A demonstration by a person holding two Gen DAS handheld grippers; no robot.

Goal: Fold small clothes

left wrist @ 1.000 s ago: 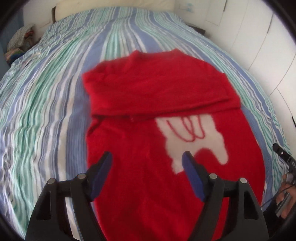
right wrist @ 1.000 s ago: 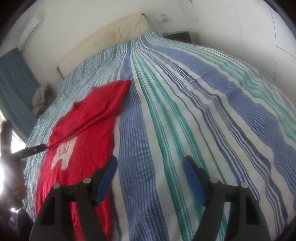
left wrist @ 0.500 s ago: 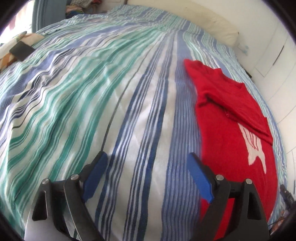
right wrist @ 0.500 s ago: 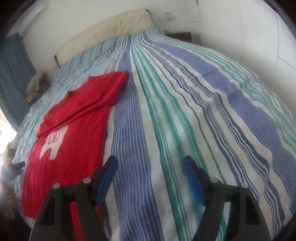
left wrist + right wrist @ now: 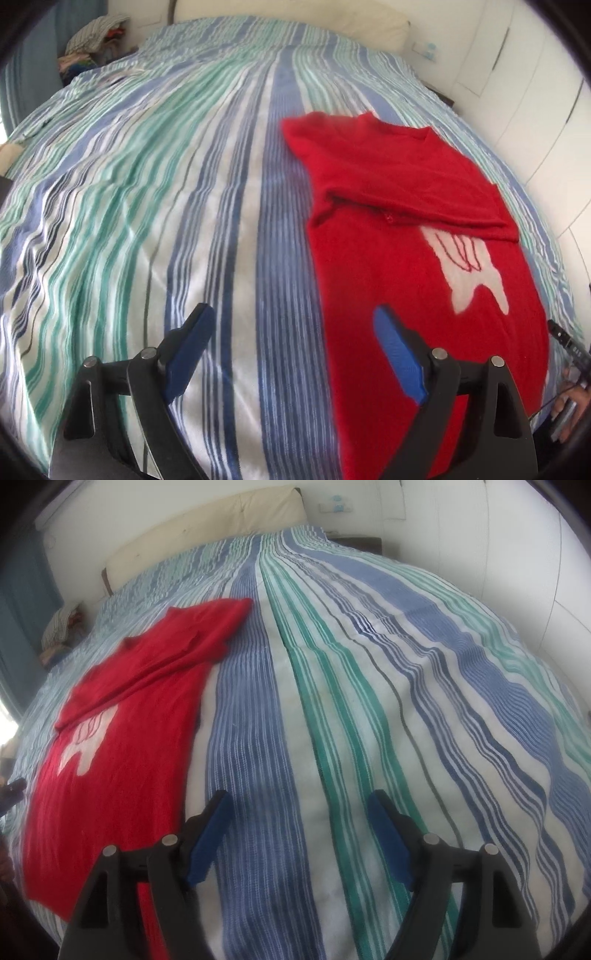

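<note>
Red sweater [image 5: 424, 236] lies on the striped bed [image 5: 184, 184], its far part folded over. We hold both left gripper [image 5: 295, 347] and right gripper [image 5: 299, 830] with fingers spread, pinching nothing; the left's have just been opening.

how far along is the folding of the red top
One fold looks done: the red top's upper part lies turned down over its body on the striped bedspread. Nothing is in hand: left tongs and right tongs are open and empty. Remaining folds are left.

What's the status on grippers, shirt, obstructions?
Left gripper and right gripper open, empty. Red shirt flat on bedspread, top part folded over. Nothing blocking.
</note>
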